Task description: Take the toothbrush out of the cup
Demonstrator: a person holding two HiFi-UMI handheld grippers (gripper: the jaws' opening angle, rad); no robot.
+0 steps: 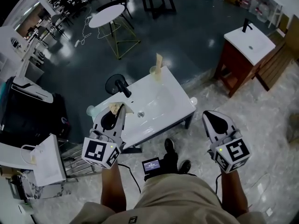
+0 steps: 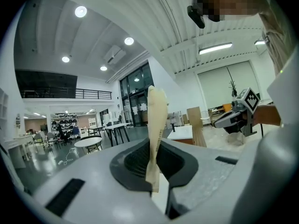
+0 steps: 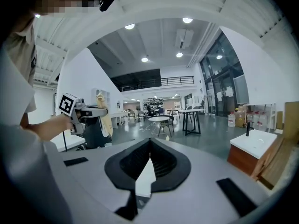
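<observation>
My left gripper (image 1: 120,110) hovers over the near left corner of the white sink table (image 1: 175,94), shut on a beige paper-wrapped toothbrush (image 1: 115,107). In the left gripper view the toothbrush (image 2: 156,120) stands upright, pinched between the black pads of my left gripper (image 2: 154,148). A clear cup (image 1: 154,71) stands on the table's far edge with another beige wrapped piece (image 1: 159,59) sticking out of it. My right gripper (image 1: 209,115) hangs off the table's right side over the floor. Its jaws (image 3: 150,141) are shut with nothing between them.
A black faucet (image 1: 122,87) rises at the basin's left. Small clear cups sit at the table's left end (image 1: 91,110) and right corner (image 1: 193,101). A second sink cabinet (image 1: 249,43) stands at the back right, a round white table (image 1: 106,15) behind, a white bag (image 1: 46,160) at the near left.
</observation>
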